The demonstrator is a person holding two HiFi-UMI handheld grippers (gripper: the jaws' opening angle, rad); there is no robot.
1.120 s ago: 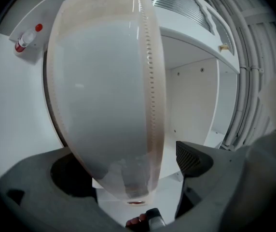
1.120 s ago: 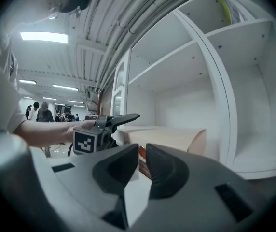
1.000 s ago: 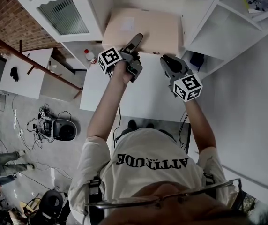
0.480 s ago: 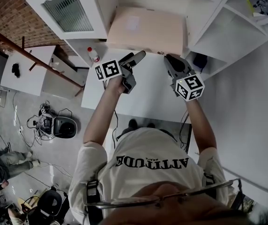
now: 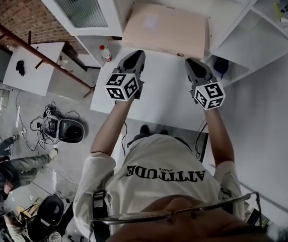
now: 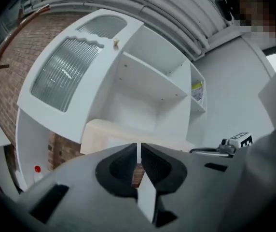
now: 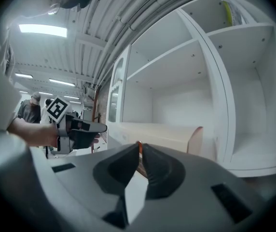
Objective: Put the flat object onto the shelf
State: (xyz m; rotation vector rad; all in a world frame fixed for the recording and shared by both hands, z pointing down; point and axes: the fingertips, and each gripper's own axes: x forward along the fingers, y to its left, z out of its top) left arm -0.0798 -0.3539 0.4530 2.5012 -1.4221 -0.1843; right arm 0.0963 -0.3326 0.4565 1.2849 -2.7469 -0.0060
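White counter (image 5: 159, 102) fronts a white shelf unit (image 5: 244, 39). Two grippers: left gripper (image 5: 135, 55) jaws have just closed on nothing; right gripper (image 5: 192, 63) is also closed and empty. One flat object (image 5: 164, 29) lies on the lowest shelf beyond, apart from both. Placement appears complete; next move, a clear retreat. One bottle (image 5: 105, 53).

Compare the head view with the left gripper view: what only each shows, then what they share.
Only the head view: the floor and the person's shirt. Only the left gripper view: ceiling pipes, and the left gripper's jaws, just closed with nothing between them. Both: the board, the glass door, the red-capped bottle and the right gripper.
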